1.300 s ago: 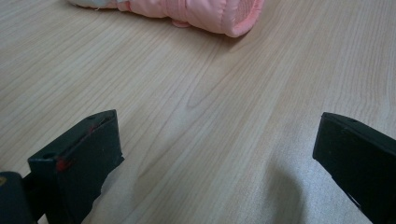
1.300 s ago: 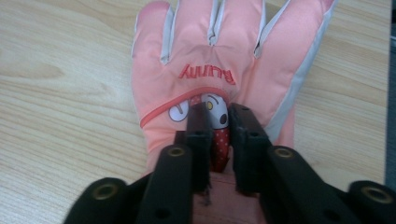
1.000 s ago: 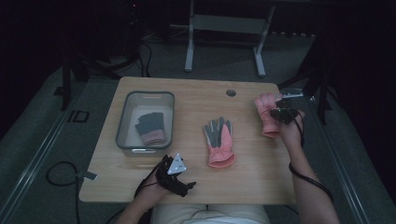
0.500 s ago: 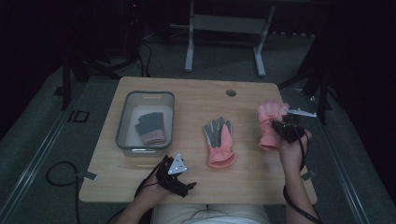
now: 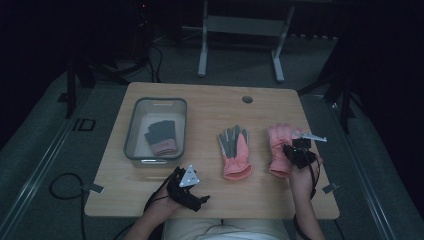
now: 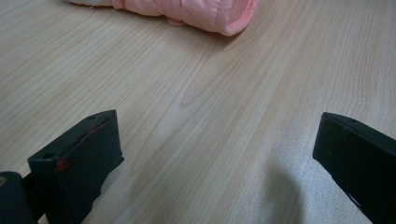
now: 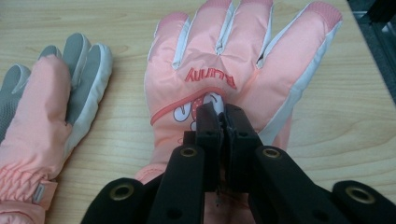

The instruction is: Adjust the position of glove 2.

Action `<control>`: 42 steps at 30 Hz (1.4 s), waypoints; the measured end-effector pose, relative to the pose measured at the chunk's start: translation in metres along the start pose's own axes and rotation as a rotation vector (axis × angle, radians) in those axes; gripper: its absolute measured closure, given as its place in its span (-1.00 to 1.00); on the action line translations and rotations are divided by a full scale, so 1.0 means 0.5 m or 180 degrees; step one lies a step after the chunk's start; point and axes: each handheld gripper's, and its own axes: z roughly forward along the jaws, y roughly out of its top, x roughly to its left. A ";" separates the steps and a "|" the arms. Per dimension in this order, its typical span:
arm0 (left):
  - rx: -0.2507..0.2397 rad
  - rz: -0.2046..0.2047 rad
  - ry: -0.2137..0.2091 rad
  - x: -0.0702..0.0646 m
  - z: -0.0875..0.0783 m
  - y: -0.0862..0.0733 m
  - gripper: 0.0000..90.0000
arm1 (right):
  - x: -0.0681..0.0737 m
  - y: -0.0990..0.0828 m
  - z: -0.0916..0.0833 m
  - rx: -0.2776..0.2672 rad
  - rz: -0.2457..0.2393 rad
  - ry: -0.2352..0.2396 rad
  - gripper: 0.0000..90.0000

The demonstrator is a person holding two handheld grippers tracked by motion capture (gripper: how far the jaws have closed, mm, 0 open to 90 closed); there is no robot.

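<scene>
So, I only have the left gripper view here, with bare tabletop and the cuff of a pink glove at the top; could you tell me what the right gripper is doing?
Observer: The right gripper is shut on the back of a second pink glove, pinching its fabric near the printed cartoon.
Operator: Thank you. Is that glove near the one I can see?
Observer: Yes, it lies just to the right of the palm-up pink glove, and the two do not touch.
Operator: And is there anything else on the table?
Observer: A clear bin stands on the left side, with a grey glove with a pink cuff inside it.
</scene>
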 end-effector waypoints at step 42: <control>0.0017 0.0002 0.0008 0.002 0.000 -0.002 -0.98 | -0.033 -0.027 0.083 0.0290 -0.1092 0.0250 0.48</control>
